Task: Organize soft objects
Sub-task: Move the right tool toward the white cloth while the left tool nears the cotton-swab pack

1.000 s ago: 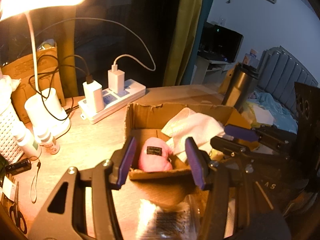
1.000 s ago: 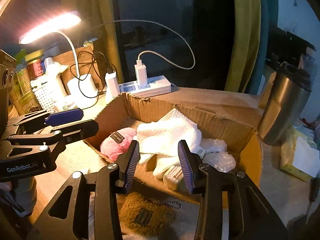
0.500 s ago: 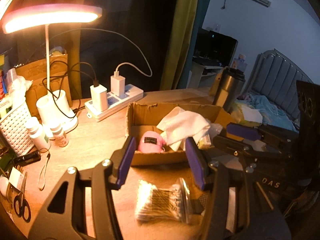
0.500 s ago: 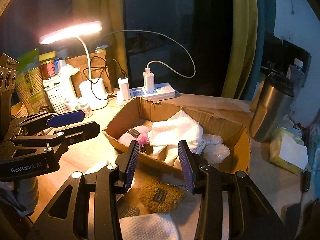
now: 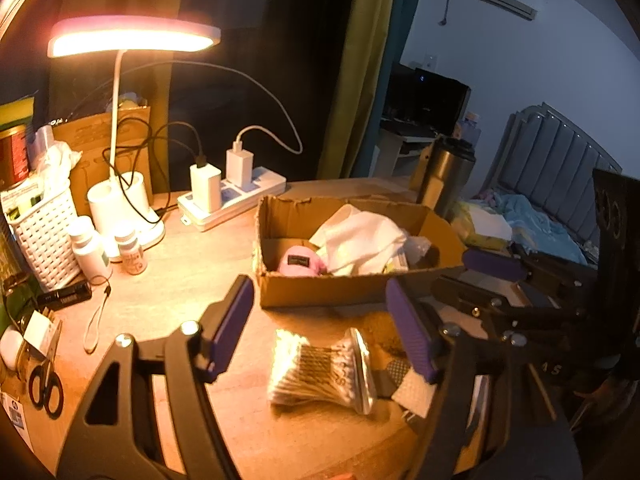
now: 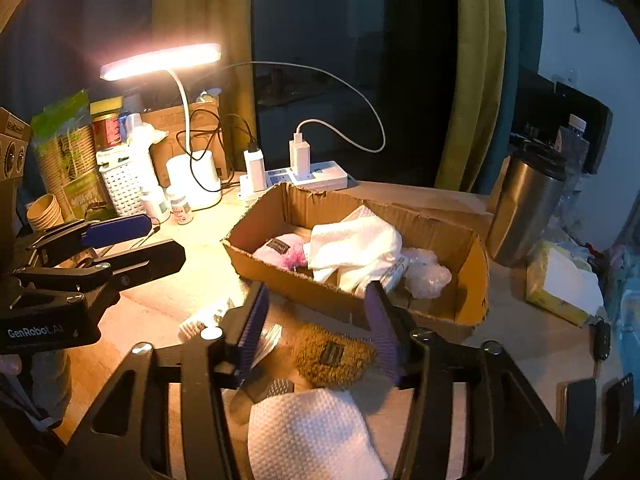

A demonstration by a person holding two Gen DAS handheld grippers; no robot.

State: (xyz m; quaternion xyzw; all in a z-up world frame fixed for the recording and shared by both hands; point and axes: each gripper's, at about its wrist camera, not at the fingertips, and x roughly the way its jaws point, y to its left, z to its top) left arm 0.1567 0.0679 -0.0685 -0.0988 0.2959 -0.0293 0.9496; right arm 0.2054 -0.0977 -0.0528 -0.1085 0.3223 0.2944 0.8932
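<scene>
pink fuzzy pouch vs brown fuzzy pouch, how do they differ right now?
The pink fuzzy pouch lies inside the cardboard box; the brown fuzzy pouch lies outside it on the wooden table. The pink one is partly hidden by a white cloth; the brown one by a gripper finger. Both carry a small dark label.

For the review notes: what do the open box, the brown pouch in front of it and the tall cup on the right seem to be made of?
Box: plain brown corrugated cardboard, matte, with ragged torn rims.
Brown pouch: looks like fuzzy plush or fleece, given its shaggy surface and small dark sewn label; the exact fibre cannot be told.
Tall cup: probably brushed stainless steel, with a dull metallic sheen and a dark lid, likely plastic.
</scene>
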